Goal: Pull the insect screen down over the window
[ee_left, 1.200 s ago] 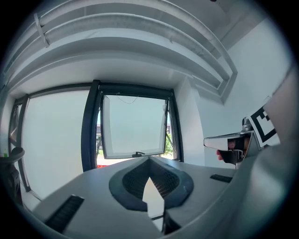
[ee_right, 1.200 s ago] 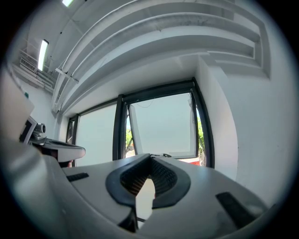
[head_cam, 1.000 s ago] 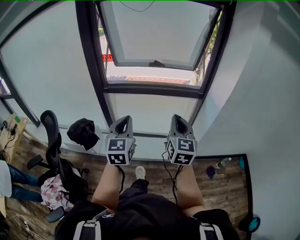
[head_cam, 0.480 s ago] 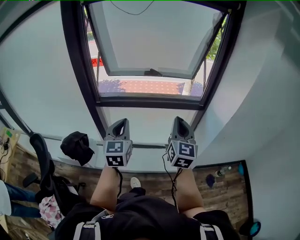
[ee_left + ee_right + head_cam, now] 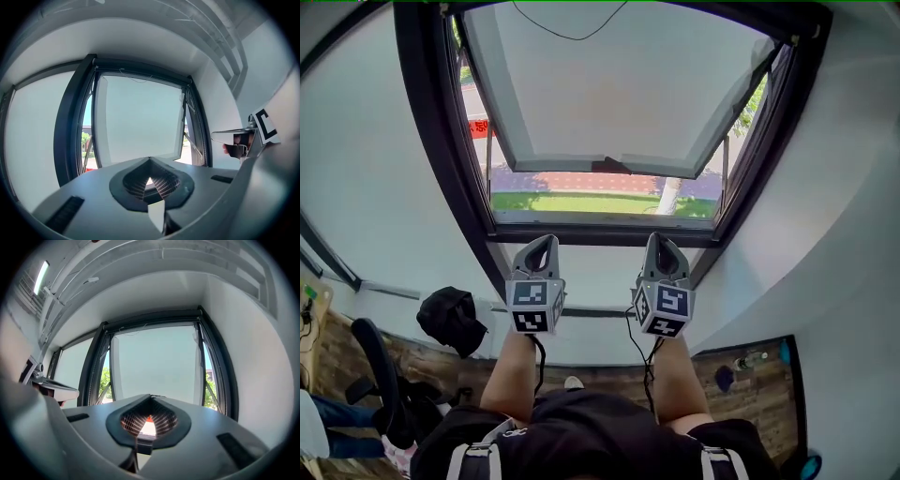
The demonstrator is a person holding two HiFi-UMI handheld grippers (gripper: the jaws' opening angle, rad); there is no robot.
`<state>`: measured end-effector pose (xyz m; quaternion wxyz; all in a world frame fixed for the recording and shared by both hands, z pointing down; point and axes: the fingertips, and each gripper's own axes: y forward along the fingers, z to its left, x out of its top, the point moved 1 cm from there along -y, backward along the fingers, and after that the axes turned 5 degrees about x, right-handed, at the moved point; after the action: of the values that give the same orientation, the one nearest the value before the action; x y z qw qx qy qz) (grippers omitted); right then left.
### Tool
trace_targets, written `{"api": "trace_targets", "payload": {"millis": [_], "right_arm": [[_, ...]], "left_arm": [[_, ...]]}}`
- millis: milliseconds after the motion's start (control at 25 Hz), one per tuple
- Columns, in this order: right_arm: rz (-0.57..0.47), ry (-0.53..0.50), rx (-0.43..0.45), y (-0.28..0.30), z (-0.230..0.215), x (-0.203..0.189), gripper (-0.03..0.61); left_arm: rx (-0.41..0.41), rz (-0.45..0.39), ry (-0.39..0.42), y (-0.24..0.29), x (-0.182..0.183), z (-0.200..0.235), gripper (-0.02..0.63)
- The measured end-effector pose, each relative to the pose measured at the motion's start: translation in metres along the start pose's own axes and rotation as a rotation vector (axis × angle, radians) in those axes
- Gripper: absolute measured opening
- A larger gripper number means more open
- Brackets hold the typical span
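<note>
A black-framed window (image 5: 581,232) fills the wall ahead, with its frosted sash (image 5: 619,94) swung outward and a dark handle (image 5: 614,167) on the sash's lower edge. A thin dark cord (image 5: 567,33) droops across the top of the opening; no screen covers the opening. My left gripper (image 5: 542,246) and right gripper (image 5: 661,242) are held side by side, level, just below the window's bottom rail. Both are shut with nothing between the jaws. The left gripper view shows its closed tips (image 5: 149,159) against the window (image 5: 136,122); the right gripper view shows its own closed tips (image 5: 151,397).
A black bundle (image 5: 450,319) lies on the low ledge at the left. An office chair (image 5: 380,375) stands on the wood floor beside a seated person's legs (image 5: 337,441). A bottle (image 5: 748,359) lies on the floor at the right. A white wall (image 5: 825,234) bounds the window's right side.
Both grippers, still shut, have moved forward toward the window, which now looks larger and nearer. The chair and the black bundle have slid toward the picture's lower left.
</note>
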<state>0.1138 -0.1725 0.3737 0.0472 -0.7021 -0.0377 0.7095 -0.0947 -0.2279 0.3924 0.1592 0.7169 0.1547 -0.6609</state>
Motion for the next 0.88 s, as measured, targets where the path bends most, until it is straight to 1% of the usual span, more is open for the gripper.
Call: {"api": "trace_targets", "payload": {"millis": [320, 560, 640, 760, 880], "right_arm": [[0.016, -0.002, -0.013, 0.077, -0.012, -0.012, 0.003], [0.041, 0.014, -0.013, 0.107, -0.026, -0.020, 0.003], [0.040, 0.013, 0.003, 0.116, -0.030, -0.018, 0.004], [0.050, 0.035, 0.050, 0.129, -0.036, -0.016, 0.005], [0.056, 0.034, 0.070, 0.138, -0.048, -0.014, 0.005]], "left_arm": [[-0.018, 0.012, 0.011, 0.077, -0.003, 0.024, 0.012], [-0.022, 0.036, 0.012, 0.112, -0.005, 0.027, 0.012], [-0.011, 0.038, 0.024, 0.121, -0.004, 0.026, 0.012], [0.012, 0.050, 0.024, 0.130, -0.006, 0.023, 0.012], [0.025, 0.051, 0.041, 0.138, -0.001, 0.019, 0.012]]}}
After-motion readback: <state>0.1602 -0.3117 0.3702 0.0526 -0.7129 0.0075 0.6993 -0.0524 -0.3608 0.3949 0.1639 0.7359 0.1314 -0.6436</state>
